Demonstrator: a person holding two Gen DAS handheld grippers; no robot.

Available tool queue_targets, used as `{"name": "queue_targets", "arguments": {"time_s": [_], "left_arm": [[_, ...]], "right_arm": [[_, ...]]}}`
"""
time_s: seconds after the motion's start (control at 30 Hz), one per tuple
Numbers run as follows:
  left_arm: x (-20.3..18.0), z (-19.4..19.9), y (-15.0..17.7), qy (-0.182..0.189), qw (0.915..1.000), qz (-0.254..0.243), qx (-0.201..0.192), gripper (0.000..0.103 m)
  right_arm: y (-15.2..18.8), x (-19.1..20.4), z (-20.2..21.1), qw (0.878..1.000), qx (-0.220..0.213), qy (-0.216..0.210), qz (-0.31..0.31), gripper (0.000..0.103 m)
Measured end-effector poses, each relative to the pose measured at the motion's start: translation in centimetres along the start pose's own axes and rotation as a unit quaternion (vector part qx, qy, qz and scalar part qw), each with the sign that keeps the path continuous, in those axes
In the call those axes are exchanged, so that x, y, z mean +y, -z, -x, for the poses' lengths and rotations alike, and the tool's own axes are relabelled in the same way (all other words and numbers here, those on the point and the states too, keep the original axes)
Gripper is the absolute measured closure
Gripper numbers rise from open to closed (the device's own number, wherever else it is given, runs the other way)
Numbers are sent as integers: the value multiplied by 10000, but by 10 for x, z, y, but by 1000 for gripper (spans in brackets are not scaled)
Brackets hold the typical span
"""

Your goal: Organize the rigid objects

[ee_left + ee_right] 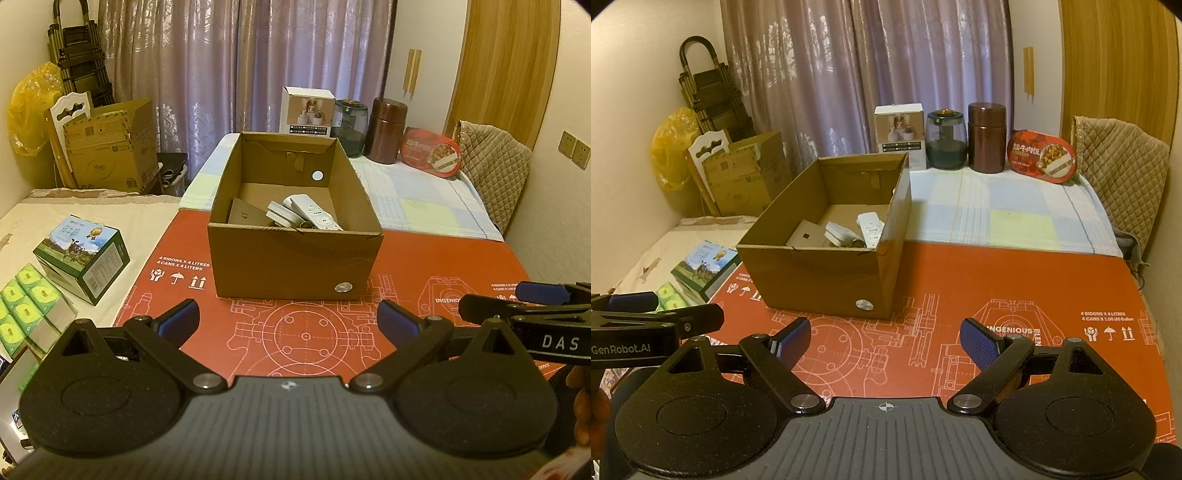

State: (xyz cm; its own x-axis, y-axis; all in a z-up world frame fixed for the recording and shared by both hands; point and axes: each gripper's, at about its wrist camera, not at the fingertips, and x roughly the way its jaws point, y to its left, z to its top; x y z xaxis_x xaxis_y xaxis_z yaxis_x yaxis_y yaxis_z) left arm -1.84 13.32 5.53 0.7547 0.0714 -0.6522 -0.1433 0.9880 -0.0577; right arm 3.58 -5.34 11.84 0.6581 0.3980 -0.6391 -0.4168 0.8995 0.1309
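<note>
**A:** How do the tongs stand?

**B:** The left gripper has its jaws spread wide with nothing between them, over the red printed sheet that covers the near part of the bench. The right gripper is the same: blue pads far apart, only the red sheet showing in the gap. The two sit side by side along the near edge, each showing at the margin of the other's view.

**A:** And the things to be sorted?

**B:** They lie in the open cardboard box, which stands on the red sheet toward its far edge, just ahead of the left gripper and ahead-left of the right one. Inside, against the near wall, lie a white remote control, a flat white block touching it, and a brown card piece at the left. A small dark item beside them is too hidden to name.

**A:** Further out?

**B:** Along the far edge, on a checked cloth, stand a white carton, a dark glass jar, a brown canister and a red oval meal tray. At the left edge are a green printed carton and green packs.
</note>
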Motion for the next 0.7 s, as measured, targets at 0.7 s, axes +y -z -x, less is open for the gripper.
{"name": "queue_targets", "arguments": {"time_s": [0.7], "left_arm": [[3,-3,2,20,10000,28,27,2]], "right_arm": [[5,1,-3,10000,34,-5,-15,18]]}}
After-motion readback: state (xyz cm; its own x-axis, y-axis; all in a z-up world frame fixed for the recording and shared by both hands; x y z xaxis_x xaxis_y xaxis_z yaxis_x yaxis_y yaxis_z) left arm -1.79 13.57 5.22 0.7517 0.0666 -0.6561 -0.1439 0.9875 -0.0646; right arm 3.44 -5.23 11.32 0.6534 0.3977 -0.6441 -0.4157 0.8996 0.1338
